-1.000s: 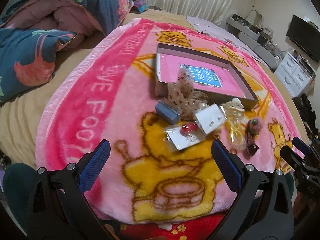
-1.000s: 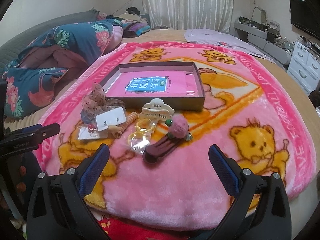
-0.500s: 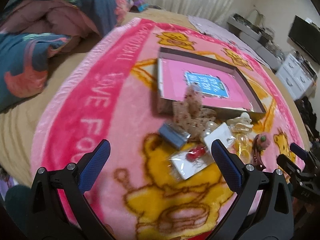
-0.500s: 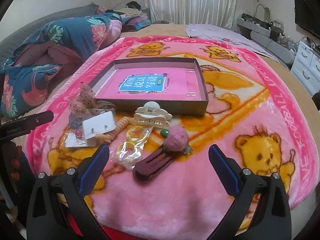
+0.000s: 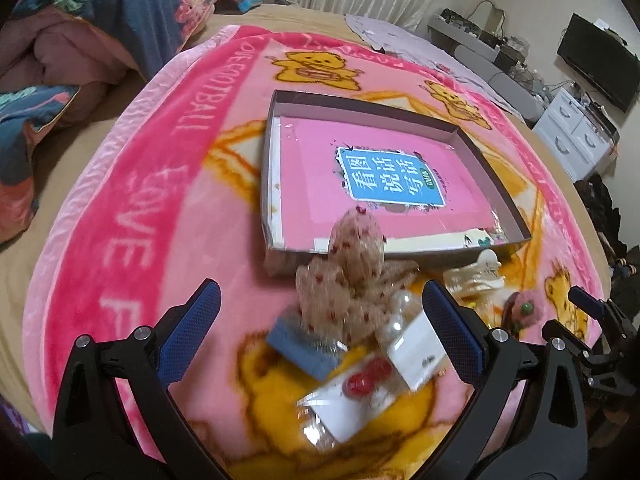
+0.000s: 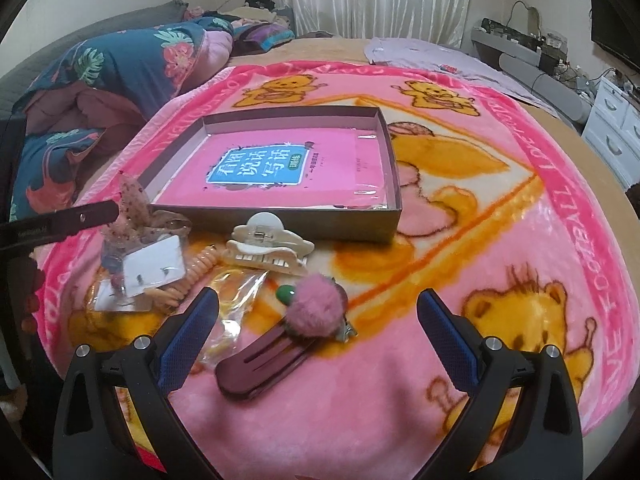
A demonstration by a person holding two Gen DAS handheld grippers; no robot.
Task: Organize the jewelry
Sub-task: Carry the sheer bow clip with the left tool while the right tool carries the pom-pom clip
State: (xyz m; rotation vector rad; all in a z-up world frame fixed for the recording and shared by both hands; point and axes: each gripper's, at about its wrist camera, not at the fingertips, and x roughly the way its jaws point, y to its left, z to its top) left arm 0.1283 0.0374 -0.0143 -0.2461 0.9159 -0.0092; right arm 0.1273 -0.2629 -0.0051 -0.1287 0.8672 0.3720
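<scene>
A shallow grey box (image 5: pixel 362 103) (image 6: pixel 280 222) with a pink book inside lies on a pink bear blanket. Before its near wall sits a pile of accessories: a beige dotted bow (image 5: pixel 352 276) (image 6: pixel 132 208), a blue pad (image 5: pixel 300 346), a white earring card (image 5: pixel 416 346) (image 6: pixel 154 266), a red-bead packet (image 5: pixel 360 384), a cream claw clip (image 6: pixel 266 248), and a maroon clip with a pink pompom (image 6: pixel 280 344). My left gripper (image 5: pixel 320 336) is open, hovering right over the bow and blue pad. My right gripper (image 6: pixel 316 338) is open around the pompom clip.
A folded floral quilt (image 5: pixel 92 28) (image 6: pixel 104 80) lies at the left on the bed. White drawers (image 5: pixel 580 136), a television (image 5: pixel 596 68) and a cluttered bench stand at the right. The blanket's right half (image 6: pixel 520 240) holds nothing but its bear prints.
Both grippers have moved forward toward the accessory pile. The left one now frames the bow and blue pad; the right one frames the pompom clip. Both stayed open.
</scene>
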